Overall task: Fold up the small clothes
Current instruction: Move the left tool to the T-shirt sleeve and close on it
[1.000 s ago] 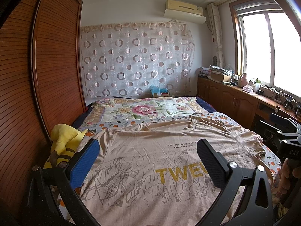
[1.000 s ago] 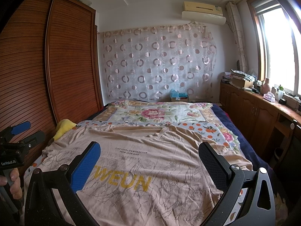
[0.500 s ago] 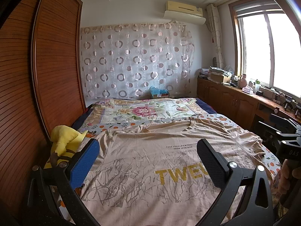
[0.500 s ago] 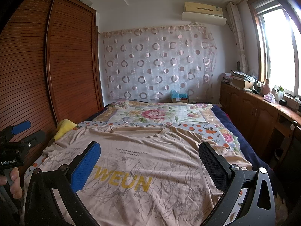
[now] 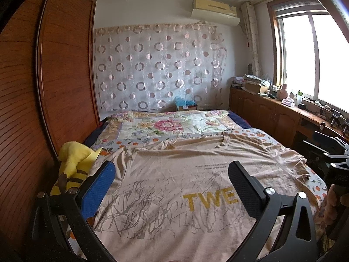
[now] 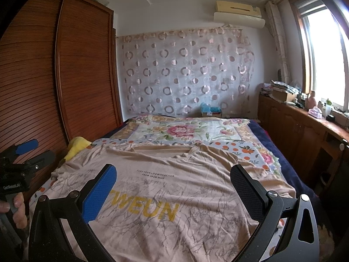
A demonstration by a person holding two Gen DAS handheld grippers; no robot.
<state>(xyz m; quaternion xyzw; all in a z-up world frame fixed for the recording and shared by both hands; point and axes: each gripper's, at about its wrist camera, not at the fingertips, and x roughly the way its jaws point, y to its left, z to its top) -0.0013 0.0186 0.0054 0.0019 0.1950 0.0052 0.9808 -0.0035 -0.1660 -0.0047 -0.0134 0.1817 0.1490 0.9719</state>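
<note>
A beige T-shirt (image 5: pixel 174 183) (image 6: pixel 185 187) with yellow lettering and grey branch print lies spread flat, front up, on the bed, its collar toward the far end. My left gripper (image 5: pixel 172 174) hovers open above the shirt's left half, nothing between its fingers. My right gripper (image 6: pixel 173 178) hovers open above the shirt's right half, also holding nothing. Each gripper shows at the edge of the other's view, held by a hand: the right gripper (image 5: pixel 327 152) and the left gripper (image 6: pixel 28 152).
A floral quilt (image 5: pixel 165 126) covers the bed beyond the shirt. A yellow plush toy (image 5: pixel 74 166) lies at the bed's left edge against the wooden wardrobe (image 5: pixel 54 83). A wooden cabinet (image 5: pixel 272 113) with clutter runs along the right under the window.
Both views have tilted down slightly, so the room sits a little higher in frame. The shirt has not moved and both grippers stay open.
</note>
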